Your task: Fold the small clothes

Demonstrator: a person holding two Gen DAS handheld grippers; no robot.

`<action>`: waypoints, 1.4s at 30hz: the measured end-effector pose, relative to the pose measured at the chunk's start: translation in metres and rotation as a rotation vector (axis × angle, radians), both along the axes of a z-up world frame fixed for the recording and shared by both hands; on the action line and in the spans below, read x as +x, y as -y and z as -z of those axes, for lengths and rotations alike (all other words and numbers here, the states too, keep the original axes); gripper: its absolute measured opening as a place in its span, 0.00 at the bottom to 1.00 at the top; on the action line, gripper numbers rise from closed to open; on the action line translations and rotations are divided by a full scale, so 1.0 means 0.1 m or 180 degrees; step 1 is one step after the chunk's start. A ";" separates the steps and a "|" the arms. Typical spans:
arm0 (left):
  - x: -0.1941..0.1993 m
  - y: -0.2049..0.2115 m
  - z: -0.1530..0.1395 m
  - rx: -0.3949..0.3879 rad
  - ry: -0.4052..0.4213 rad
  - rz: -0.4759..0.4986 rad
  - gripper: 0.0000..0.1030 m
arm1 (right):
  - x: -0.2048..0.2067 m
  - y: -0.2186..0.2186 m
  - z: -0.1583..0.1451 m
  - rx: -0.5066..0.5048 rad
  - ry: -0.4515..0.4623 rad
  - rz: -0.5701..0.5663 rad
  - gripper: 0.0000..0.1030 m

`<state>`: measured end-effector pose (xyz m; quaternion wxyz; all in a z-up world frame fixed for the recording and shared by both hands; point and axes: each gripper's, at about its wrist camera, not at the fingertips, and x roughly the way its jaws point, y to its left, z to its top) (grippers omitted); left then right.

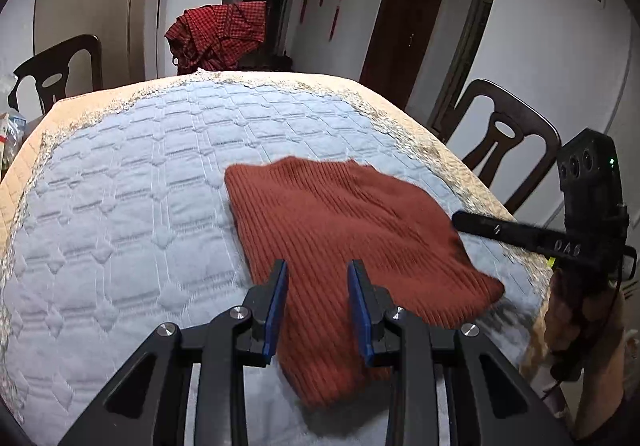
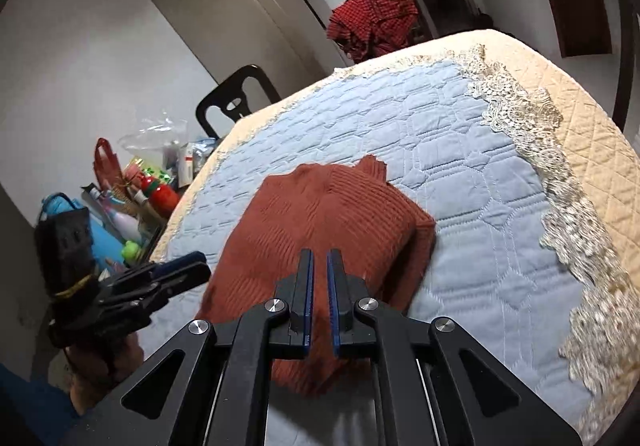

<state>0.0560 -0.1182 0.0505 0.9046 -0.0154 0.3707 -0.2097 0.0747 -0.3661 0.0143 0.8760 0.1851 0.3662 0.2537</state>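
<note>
A rust-red ribbed knit garment [image 1: 340, 222] lies folded on the blue quilted table cover [image 1: 132, 182]. My left gripper [image 1: 317, 274] hovers over the garment's near left part. Its blue-padded jaws stand apart, and the cloth shows flat between them without being pinched. My right gripper [image 1: 456, 220] reaches in from the right over the garment's right edge. In the right wrist view, the right gripper [image 2: 319, 262] has its pads nearly touching above the garment [image 2: 320, 214], with nothing clamped between them. The left gripper [image 2: 196, 266] sits at the garment's left edge, held by a hand.
The cover has a lace trim [image 2: 560, 182] and a beige quilted border [image 2: 600, 150]. Dark wooden chairs [image 1: 504, 138] stand around the table, and a red checked cloth [image 1: 220, 34] is draped at the far side. Bottles, bags and toys [image 2: 132, 190] clutter the area beyond the left edge.
</note>
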 end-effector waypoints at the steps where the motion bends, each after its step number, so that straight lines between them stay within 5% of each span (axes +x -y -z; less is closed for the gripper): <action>1: 0.05 0.02 0.01 0.0027 0.0003 -0.0018 0.32 | 0.04 -0.02 0.03 -0.0017 -0.0035 0.0009 0.06; 11: 0.23 0.06 0.18 0.0100 -0.0037 -0.0095 0.46 | 0.22 0.06 0.24 0.0061 -0.0214 0.0107 0.06; 23: 0.13 -0.18 0.10 -0.0114 -0.0103 -0.0124 0.46 | 0.09 0.14 0.11 -0.0042 -0.0146 0.0253 0.06; 25: 0.12 -0.26 0.12 -0.0218 -0.0167 -0.0157 0.46 | 0.05 0.17 0.10 -0.0025 -0.0131 0.0254 0.14; 28: 0.11 -0.36 0.15 -0.0311 -0.0239 -0.0213 0.46 | -0.01 0.25 0.12 0.0058 -0.0162 0.0311 0.42; 42: 0.23 -0.43 0.36 -0.0625 -0.0509 -0.0216 0.51 | 0.11 0.24 0.34 0.0216 -0.0453 0.0261 0.42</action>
